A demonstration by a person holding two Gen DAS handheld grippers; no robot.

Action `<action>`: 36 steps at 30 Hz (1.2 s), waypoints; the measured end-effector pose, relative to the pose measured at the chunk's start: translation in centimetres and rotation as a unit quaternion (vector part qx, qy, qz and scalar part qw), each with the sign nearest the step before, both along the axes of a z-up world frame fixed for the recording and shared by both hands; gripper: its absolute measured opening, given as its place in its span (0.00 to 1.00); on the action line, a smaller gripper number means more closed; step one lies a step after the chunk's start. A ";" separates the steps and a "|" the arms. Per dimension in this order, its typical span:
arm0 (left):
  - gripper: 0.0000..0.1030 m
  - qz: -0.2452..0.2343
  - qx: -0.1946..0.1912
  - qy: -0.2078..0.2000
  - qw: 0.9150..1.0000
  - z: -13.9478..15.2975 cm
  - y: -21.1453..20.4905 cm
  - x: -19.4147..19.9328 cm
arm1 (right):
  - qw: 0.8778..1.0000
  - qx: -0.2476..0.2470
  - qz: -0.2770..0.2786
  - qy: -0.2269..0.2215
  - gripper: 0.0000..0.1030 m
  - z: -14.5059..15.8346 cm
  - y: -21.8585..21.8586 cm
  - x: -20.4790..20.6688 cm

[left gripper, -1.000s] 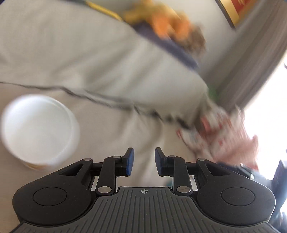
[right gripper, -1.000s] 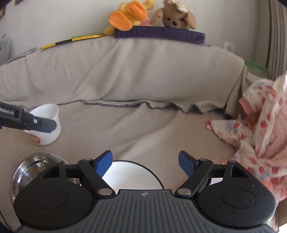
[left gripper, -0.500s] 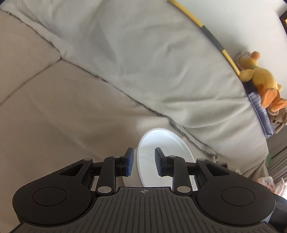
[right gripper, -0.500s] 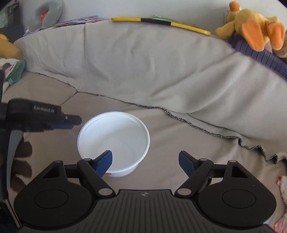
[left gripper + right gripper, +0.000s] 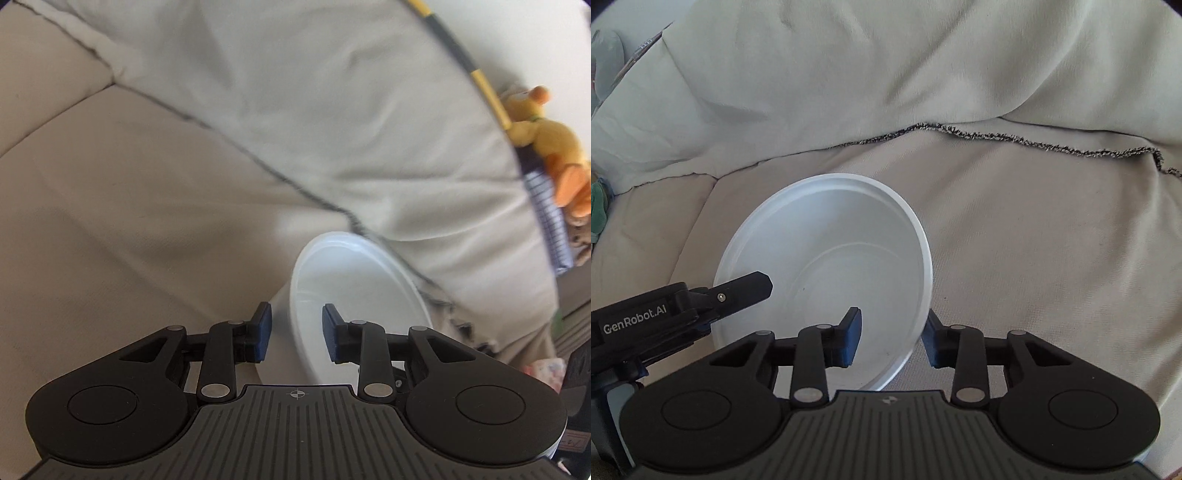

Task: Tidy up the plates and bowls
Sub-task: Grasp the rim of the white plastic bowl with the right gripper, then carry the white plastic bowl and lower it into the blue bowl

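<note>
White bowl (image 5: pixel 827 258) rim straddled by both grippers' closing fingers (image 5: pixel 851 339); open sofa (image 5: pixel 1052 240) beyond.

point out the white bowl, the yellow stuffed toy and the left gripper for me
white bowl (image 5: pixel 827 266): right wrist view, on its inner floor.
yellow stuffed toy (image 5: pixel 546 136): left wrist view, on its body.
left gripper (image 5: pixel 294 332): left wrist view, midway between its blue fingertips, astride the bowl's rim.

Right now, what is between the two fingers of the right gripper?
In the right wrist view, the rim and wall of the white bowl stand between the right gripper fingers, whose jaws have just been closing. Nothing else is there.
</note>
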State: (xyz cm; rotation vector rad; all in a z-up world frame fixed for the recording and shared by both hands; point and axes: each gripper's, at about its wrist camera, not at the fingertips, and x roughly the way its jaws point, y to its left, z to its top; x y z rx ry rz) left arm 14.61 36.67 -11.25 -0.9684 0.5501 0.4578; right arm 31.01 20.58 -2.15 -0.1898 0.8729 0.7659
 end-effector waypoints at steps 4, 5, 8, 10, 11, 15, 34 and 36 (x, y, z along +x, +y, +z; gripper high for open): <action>0.30 -0.032 0.022 -0.067 0.997 4.0 -2.8 -1.2 | 0.999 0.033 -0.002 -0.020 0.30 3.8 -4.6 -1.4; 0.29 -0.044 0.034 -0.083 0.995 5.1 -4.1 -1.5 | 0.999 0.044 -0.002 -0.025 0.29 4.8 -6.2 -2.0; 0.27 -0.073 0.070 -0.112 0.989 7.8 -8.5 -1.7 | 0.996 0.067 0.003 -0.067 0.29 7.3 -11.4 -4.6; 0.27 -0.101 0.093 -0.114 0.984 8.7 -11.9 -1.4 | 0.991 0.059 0.003 -0.117 0.29 8.0 -14.7 -6.7; 0.27 -0.119 0.103 -0.114 0.981 9.0 -13.7 -1.3 | 0.989 0.053 -0.001 -0.139 0.29 8.1 -16.3 -7.7; 0.27 -0.185 0.091 -0.106 0.973 8.8 -19.5 0.0 | 0.983 0.044 -0.029 -0.177 0.29 7.4 -23.5 -9.9; 0.27 -0.278 0.071 0.012 0.958 4.2 -29.2 6.3 | 0.985 0.095 -0.108 -0.095 0.30 -2.2 -36.3 -5.9; 0.27 -0.278 0.074 0.016 0.958 4.4 -29.2 6.2 | 0.984 0.090 -0.113 -0.107 0.30 -2.4 -36.1 -6.2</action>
